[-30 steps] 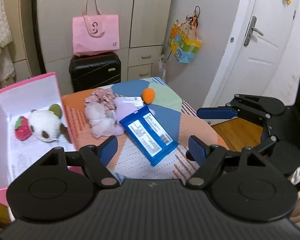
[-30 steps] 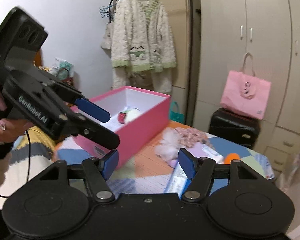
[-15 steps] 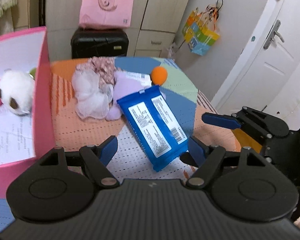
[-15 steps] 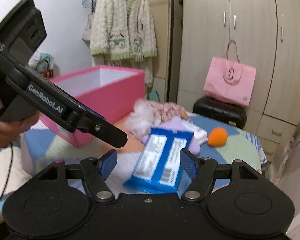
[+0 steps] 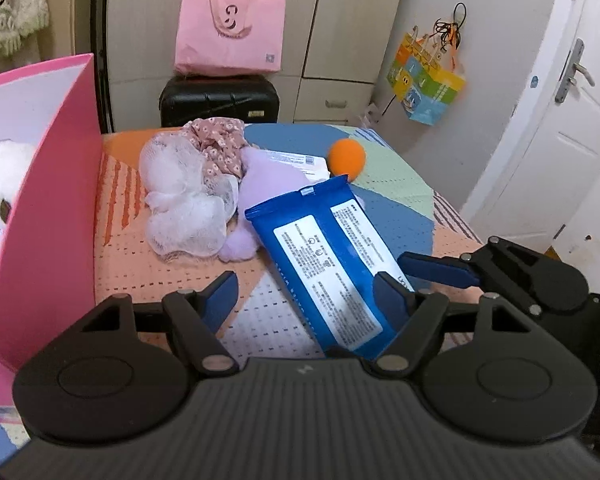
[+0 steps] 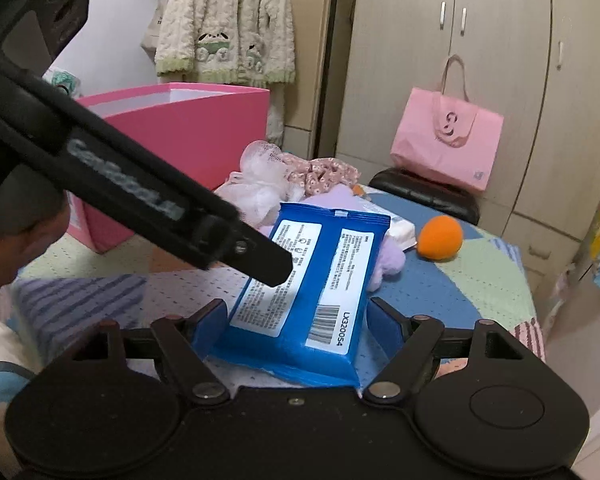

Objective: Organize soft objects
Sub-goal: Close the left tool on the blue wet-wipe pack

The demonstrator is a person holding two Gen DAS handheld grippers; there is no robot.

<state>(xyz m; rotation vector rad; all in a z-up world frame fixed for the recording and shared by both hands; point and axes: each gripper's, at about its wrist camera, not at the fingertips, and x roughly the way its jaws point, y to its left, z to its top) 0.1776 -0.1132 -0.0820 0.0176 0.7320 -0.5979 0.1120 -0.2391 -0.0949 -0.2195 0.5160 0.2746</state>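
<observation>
Patchwork cloth in orange, blue and green covered the table [image 5: 396, 184], and on it lay the blue wipes pack [image 5: 328, 264], label side up. Its long axis ran from the near table edge toward the pile of soft things behind it, the crimped far end pointing at the orange ball [image 5: 346, 159]. A second earlier both cameras had looked from higher up, with the pack small and clear of the fingers; now it filled the middle of each view. The right gripper [image 6: 296, 322] straddled the pack's near end, its jaws opening, a blue pad on either side and neither visibly pressing. The left gripper [image 5: 310, 300] had its jaws closing but still apart, its right-hand pad over the pack's edge and the other over bare cloth. Behind the pack sat a purple plush [image 5: 260, 184], a white mesh puff [image 5: 184, 200] and a floral scrunchie [image 5: 216, 140]. At the left stood the pink box [image 5: 48, 216], a white plush toy [image 5: 4, 176] inside.
</observation>
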